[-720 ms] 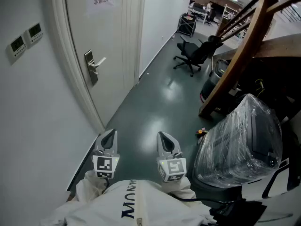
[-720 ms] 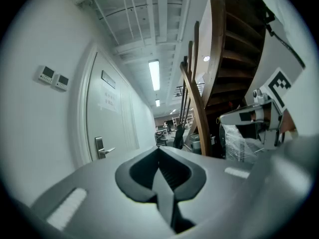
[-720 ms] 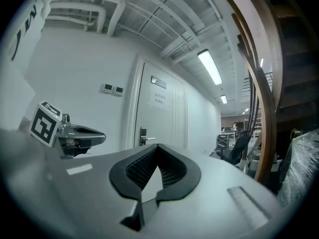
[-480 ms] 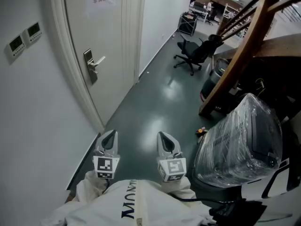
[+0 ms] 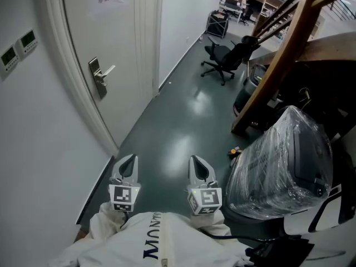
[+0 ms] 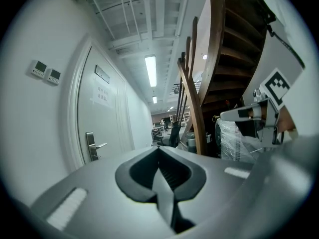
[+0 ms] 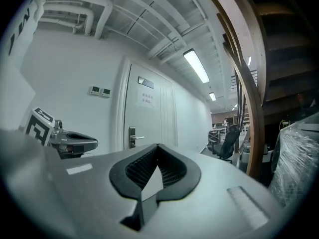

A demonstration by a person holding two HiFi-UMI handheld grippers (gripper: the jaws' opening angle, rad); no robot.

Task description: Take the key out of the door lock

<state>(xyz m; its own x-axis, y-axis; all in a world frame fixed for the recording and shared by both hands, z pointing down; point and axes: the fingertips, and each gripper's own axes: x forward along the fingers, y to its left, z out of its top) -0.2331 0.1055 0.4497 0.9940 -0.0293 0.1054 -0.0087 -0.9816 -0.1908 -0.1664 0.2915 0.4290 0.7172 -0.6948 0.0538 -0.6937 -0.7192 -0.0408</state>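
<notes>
Door lock (image 5: 98, 78) has slid left in head view vs. half a sec ago, so the camera's swinging. Approach barely begun, w/ the lock well ahead on the left. Left gripper (image 5: 128, 163) & right gripper (image 5: 197, 166): jaws pressed together, nothing between them (key too small to make out).

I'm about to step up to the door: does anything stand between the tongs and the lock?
Nothing visible does. Bare floor runs from the left tongs and right tongs, both shut and empty, to the lock plate. The office chair and wrapped bundle stand off to the right. The key is too small to make out.
</notes>
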